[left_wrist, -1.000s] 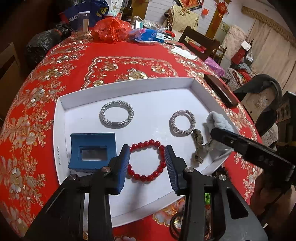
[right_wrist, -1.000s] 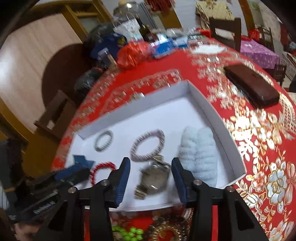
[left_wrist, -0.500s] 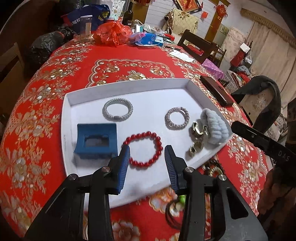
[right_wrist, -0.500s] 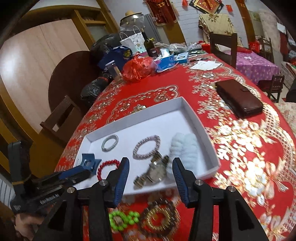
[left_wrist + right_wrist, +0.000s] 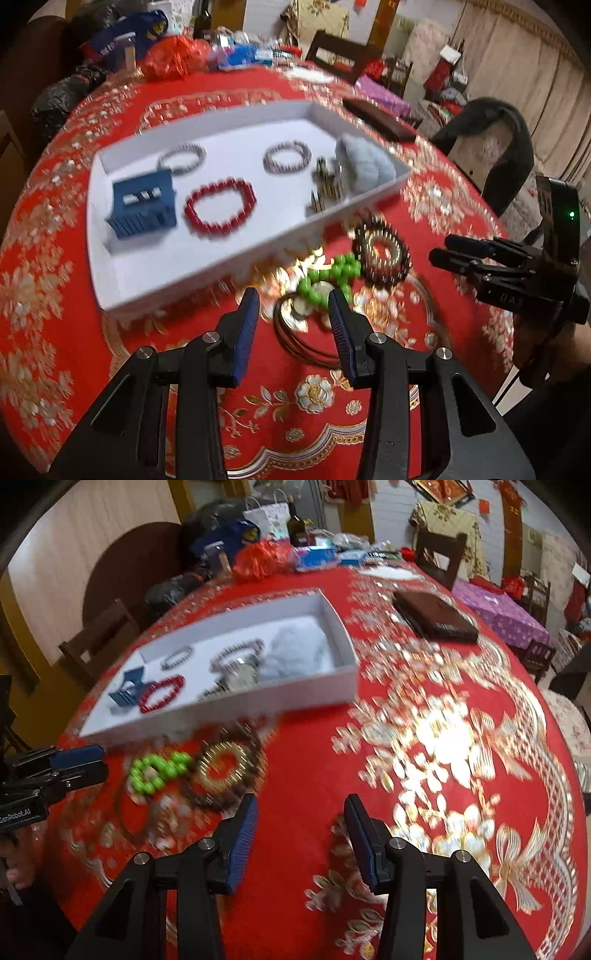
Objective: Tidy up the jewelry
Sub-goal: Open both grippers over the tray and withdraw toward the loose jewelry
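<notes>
Red bead bracelet (image 5: 220,205): 1; silver bracelets (image 5: 181,161): 2

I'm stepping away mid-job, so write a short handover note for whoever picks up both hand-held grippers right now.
Left hand-held gripper: open, empty, above the loose pile.
Right hand-held gripper: open, empty, over bare tablecloth.
In the white tray: blue hair clip, red bead bracelet, two silver bracelets, watch, fluffy scrunchie.
Left, in front of the tray: green bead bracelet, gold-and-dark bracelet, thin dark hoops.
</notes>
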{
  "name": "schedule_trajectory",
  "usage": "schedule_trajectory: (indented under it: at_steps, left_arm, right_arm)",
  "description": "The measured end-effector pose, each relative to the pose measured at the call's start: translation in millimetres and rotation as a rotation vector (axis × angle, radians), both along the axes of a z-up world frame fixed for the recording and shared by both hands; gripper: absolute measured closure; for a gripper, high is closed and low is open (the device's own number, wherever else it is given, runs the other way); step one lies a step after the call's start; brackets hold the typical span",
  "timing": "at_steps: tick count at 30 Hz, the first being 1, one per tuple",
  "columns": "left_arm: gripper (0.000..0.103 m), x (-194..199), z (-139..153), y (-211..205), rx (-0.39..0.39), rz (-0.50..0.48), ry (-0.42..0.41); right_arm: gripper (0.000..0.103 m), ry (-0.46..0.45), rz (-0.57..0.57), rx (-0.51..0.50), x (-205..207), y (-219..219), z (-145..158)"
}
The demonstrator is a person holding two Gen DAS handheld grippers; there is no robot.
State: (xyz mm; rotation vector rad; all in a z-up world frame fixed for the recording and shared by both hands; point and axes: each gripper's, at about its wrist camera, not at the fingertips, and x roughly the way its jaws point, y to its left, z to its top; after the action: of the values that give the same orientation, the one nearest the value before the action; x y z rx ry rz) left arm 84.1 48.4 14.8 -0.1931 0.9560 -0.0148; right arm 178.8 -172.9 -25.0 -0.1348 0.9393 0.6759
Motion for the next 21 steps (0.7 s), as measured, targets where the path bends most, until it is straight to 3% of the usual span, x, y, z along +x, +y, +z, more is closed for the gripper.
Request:
schedule_trajectory:
  at_steps: [4,9,13,14,15,16,18,21]
  left_arm:
    - [0.065,4,-5,-4,0.003,-0.002,0.003]
    - [0.065,21,-16,-3,-0.049,-0.005,0.022]
    - [0.066,31,-26,-9,-0.008,-0.030,0.027]
    - [0.070,30,-27,-10,0.001,-0.035,0.026]
    - [0.087,29,-26,-12,-0.012,-0.053,0.027]
    - [0.095,28,-24,-14,-0.025,-0.076,0.027]
    - [0.095,24,-19,-19,-0.003,-0.092,0.007]
    - [0.095,18,-6,-18,-0.034,-0.091,-0.034]
  right_arm:
    - [0.056,-0.012,0.009,-0.010,0,3,-1]
    - [0.039,-0.046,0.039,-0.049,-5,17,-3]
    - [0.028,-0.095,0.085,-0.104,-14,27,-7]
    - [0.025,-0.106,0.098,-0.115,-15,29,-8]
    - [0.024,-0.112,0.105,-0.120,-16,30,-9]
    - [0.022,-0.110,0.105,-0.116,-16,30,-9]
    - [0.021,-0.110,0.106,-0.119,-16,31,-9]
    - [0.021,-0.102,0.107,-0.119,-15,30,-8]
